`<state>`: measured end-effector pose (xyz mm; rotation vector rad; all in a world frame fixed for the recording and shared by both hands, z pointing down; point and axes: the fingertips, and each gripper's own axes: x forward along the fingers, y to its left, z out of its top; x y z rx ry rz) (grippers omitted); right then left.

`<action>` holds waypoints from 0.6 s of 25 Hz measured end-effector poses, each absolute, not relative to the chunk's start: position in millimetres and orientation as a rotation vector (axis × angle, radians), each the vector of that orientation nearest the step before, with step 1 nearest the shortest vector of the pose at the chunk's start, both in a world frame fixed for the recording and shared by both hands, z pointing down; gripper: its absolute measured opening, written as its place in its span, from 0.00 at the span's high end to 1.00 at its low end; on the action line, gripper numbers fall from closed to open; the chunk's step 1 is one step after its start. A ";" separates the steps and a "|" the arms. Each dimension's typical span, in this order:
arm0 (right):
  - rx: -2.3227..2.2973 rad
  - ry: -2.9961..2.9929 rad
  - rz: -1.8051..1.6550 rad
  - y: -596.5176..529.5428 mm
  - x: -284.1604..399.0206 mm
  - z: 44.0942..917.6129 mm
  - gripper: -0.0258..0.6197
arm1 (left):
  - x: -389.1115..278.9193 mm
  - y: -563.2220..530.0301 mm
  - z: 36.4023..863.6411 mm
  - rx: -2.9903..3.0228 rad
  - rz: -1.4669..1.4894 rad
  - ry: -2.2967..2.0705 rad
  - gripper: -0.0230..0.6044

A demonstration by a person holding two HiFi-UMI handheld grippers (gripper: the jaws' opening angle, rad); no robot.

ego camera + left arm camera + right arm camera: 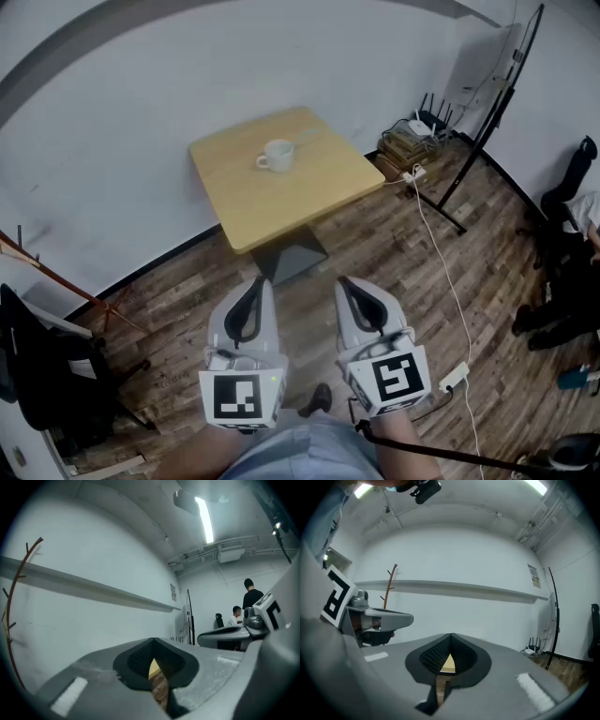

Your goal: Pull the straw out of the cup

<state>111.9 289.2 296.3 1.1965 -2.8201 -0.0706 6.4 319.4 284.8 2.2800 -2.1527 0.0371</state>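
Cup (277, 155) with its straw (306, 140) sits far off on the table (234, 216). Left gripper (255, 287) and right gripper (349, 285) are near, closed, holding nothing. Step looks like reaching: go closer, open one.

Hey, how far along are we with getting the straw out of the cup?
Nothing looks done yet: the straw sits in the white cup on the wooden table. Nothing is in hand: the left gripper and right gripper are both shut and empty, well short of the table. Left to do: reach the cup, grip the straw, pull it out.
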 end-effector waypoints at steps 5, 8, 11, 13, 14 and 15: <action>1.207 -2.811 -0.066 283.9 127.5 299.8 0.95 | 16.9 313.8 287.2 2.276 0.050 -2.152 0.94; 1.224 -2.808 -0.061 278.0 141.1 299.9 0.95 | 28.2 307.7 287.8 2.284 0.058 -2.155 0.94; 1.241 -2.810 -0.053 272.7 156.9 300.9 0.95 | 39.7 303.3 287.7 2.288 0.065 -2.159 0.94; 1.253 -2.827 -0.053 268.6 167.0 298.3 0.95 | 46.4 300.3 286.5 2.297 0.075 -2.170 0.94; 1.255 -2.842 -0.055 266.2 170.9 295.3 0.95 | 49.3 298.7 285.4 2.299 0.078 -2.179 0.94; 1.249 -2.855 -0.058 263.5 174.1 292.7 0.95 | 52.0 297.2 284.3 2.301 0.082 -2.190 0.94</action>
